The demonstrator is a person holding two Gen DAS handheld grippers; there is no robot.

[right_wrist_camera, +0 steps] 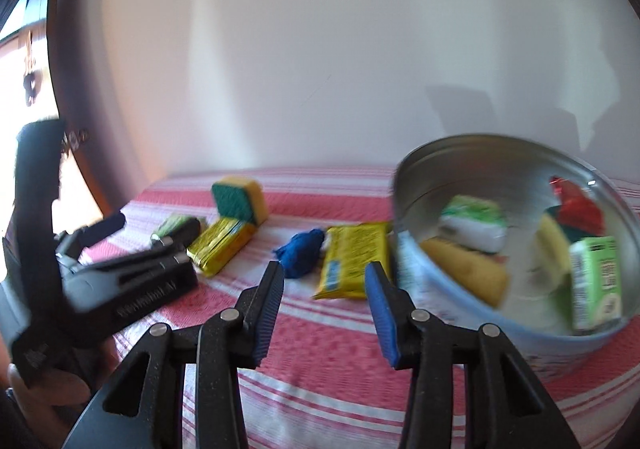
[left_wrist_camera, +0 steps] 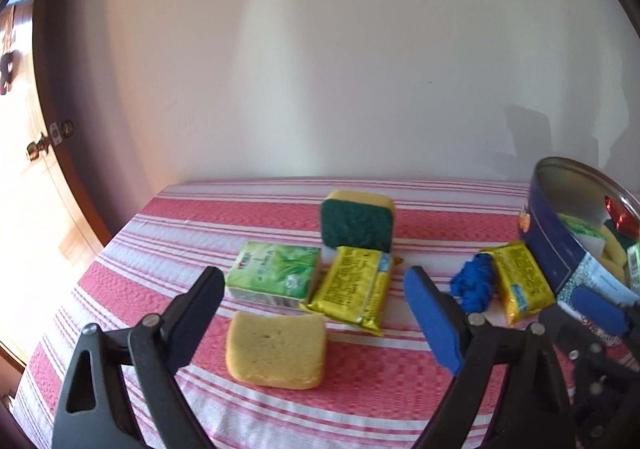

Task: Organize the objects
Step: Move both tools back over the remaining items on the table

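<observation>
The plain yellow sponge (left_wrist_camera: 276, 349) lies closest, flat on the striped cloth (left_wrist_camera: 360, 389) that covers the tabletop, right in front of the left gripper (left_wrist_camera: 316, 313). Its jaws are spread wide and hold nothing, and the sponge sits just ahead of the gap between them. This looks like the next thing to pick up.

To do it well, bring the jaws down so one goes on each side of the sponge. Squeeze softly, because a sponge squashes. Lift it straight up so it does not bump the green box (left_wrist_camera: 274, 279) or the yellow packet (left_wrist_camera: 354, 289) just behind it.

Then carry it to the round tin (right_wrist_camera: 520, 249) on the right, which already holds some sponges and boxes. Drop it where there is room.

The right gripper (right_wrist_camera: 324, 289) has its jaws partly closed with nothing between them. It points at another yellow packet (right_wrist_camera: 352, 261) and a blue bundle (right_wrist_camera: 300, 255) lying beside the tin. A green-topped sponge (left_wrist_camera: 358, 221) waits farther back.
</observation>
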